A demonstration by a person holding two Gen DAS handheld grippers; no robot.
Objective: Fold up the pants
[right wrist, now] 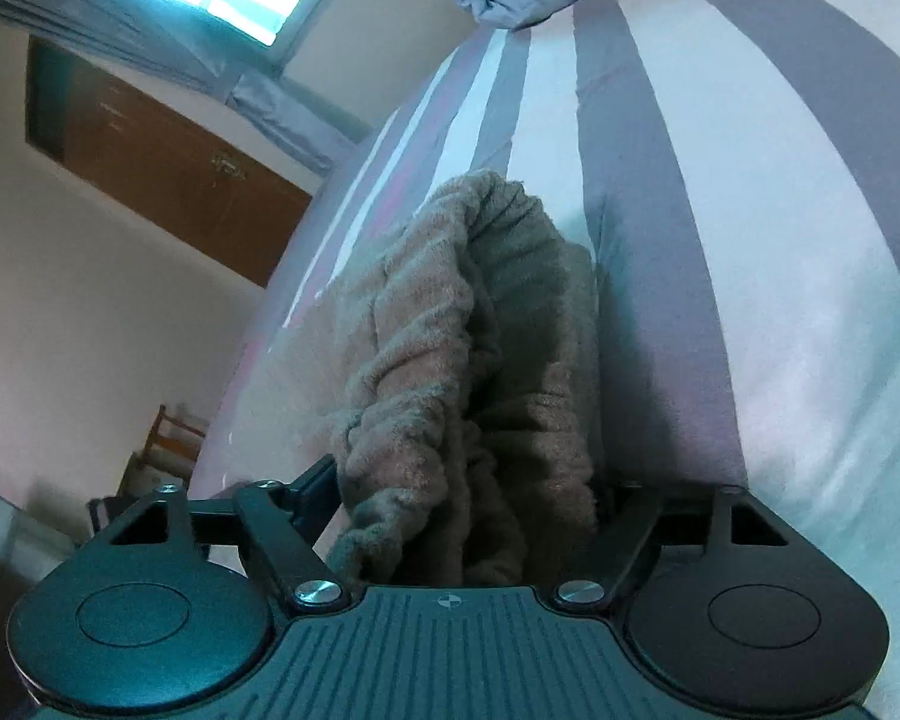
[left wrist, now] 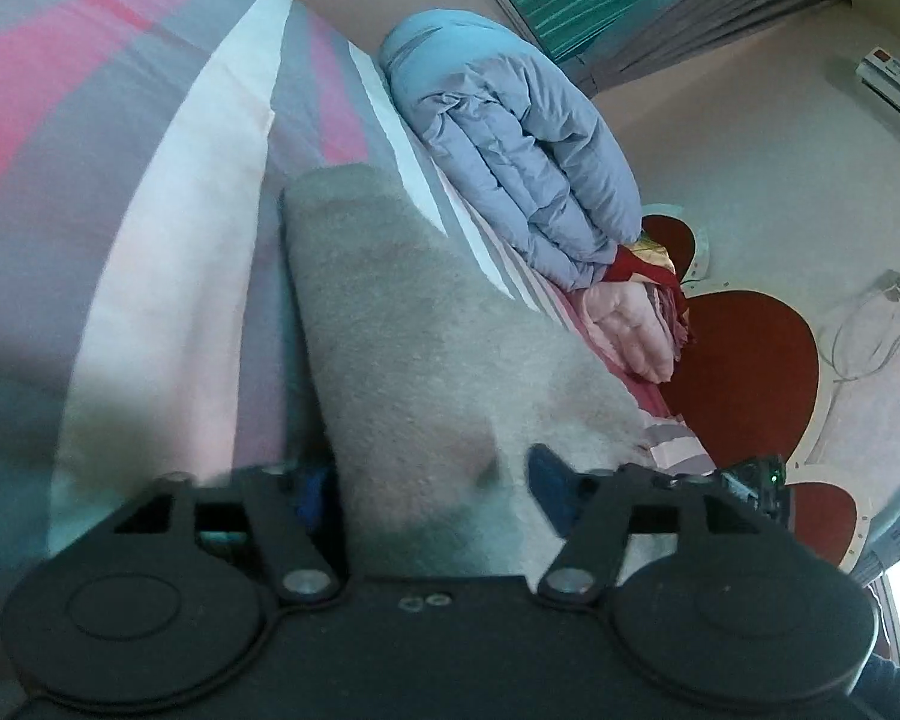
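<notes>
The fuzzy tan pants [left wrist: 426, 324] lie on the striped bed [left wrist: 168, 192], and both grippers have cloth bunched between their fingers. The left gripper [left wrist: 432, 480] is closed on a flat part of the pants, and the right gripper [right wrist: 468, 498] is closed on the crinkly waistband end. Past the pants, a folded blue quilt [left wrist: 510, 150] and a pink blanket [left wrist: 630, 324] sit by the bed's edge, with a brown door [right wrist: 168, 174] off to the side.
</notes>
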